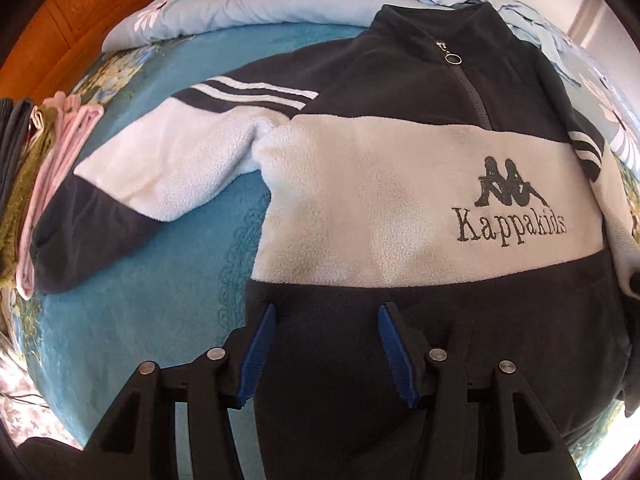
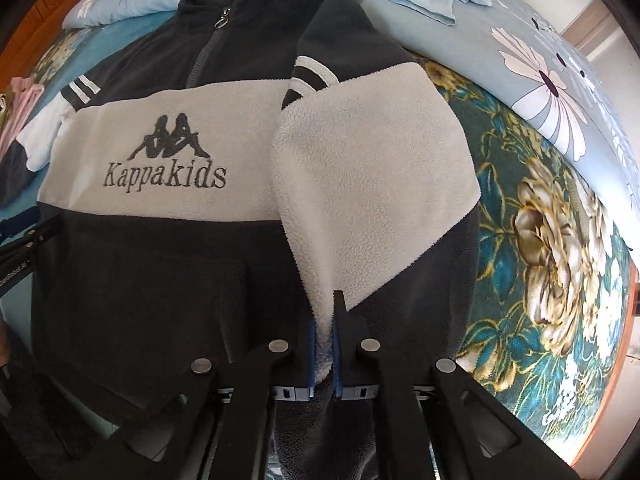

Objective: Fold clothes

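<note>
A bed fills both views, spread with a teal plush blanket patterned in large cream and gold flowers. A pale blue quilt with white daisy prints lies bunched along its far side. An orange-brown wooden panel stands behind. Bright daylight falls across the bedding.

A home bedroom: a bed with a floral blanket and a blue quilt.
</note>
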